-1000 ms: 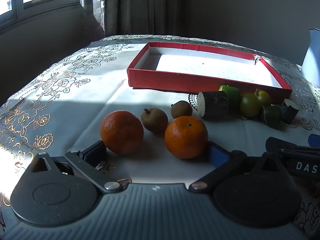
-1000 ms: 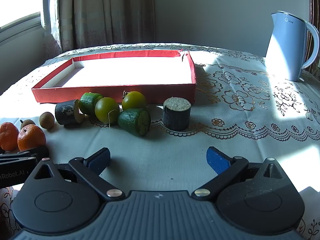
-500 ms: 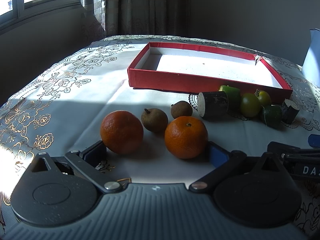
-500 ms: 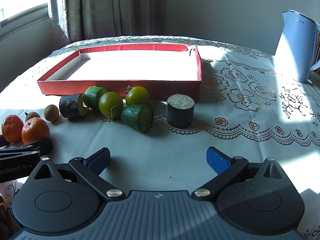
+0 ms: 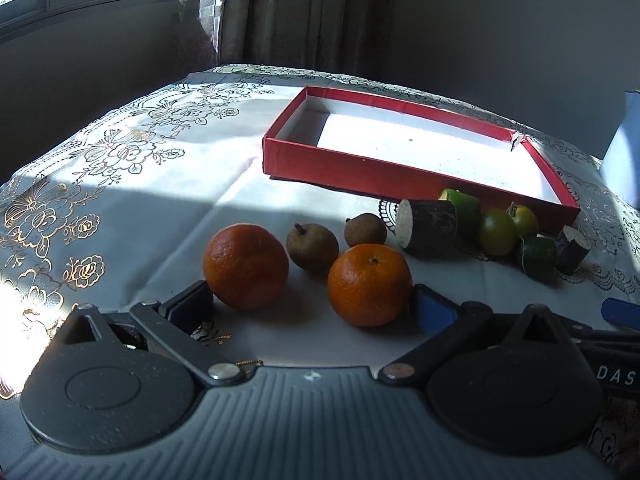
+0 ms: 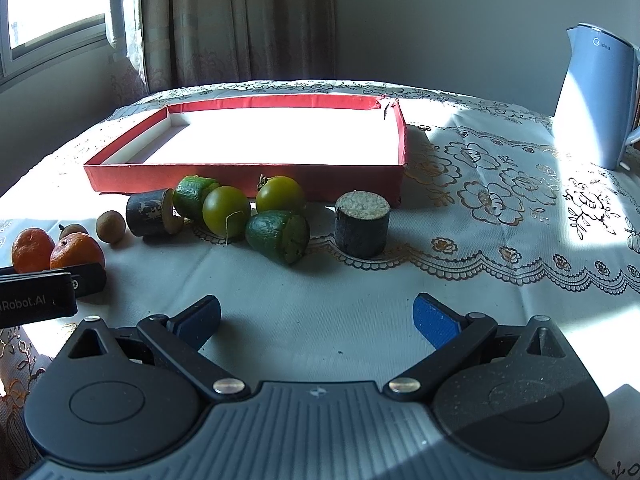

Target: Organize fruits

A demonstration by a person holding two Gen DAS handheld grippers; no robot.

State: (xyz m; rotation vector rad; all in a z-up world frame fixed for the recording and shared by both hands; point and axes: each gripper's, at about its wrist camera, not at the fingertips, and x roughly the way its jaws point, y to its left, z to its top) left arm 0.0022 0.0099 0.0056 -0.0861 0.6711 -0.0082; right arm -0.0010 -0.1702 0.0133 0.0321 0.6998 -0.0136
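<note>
My left gripper [image 5: 314,306] is open low over the tablecloth. Two oranges sit just ahead of it: one [image 5: 245,266] by its left pad, one [image 5: 369,285] by its right pad. Two small brown fruits [image 5: 313,246] [image 5: 365,230] lie behind them. My right gripper [image 6: 316,318] is open and empty, short of a cluster: two yellow-green round fruits [image 6: 226,212] [image 6: 280,194], two green cut pieces [image 6: 280,236] [image 6: 192,194] and two dark cut cylinders [image 6: 362,224] [image 6: 148,213]. An empty red tray [image 6: 248,172] with a white floor lies behind the fruit.
A light blue kettle [image 6: 596,96] stands at the far right of the table. The left gripper's body [image 6: 40,296] shows at the left edge of the right wrist view. Curtains and a window lie behind the table.
The right gripper has moved forward toward the green fruit cluster and risen a little. The left gripper has barely moved. No fruit has shifted.
</note>
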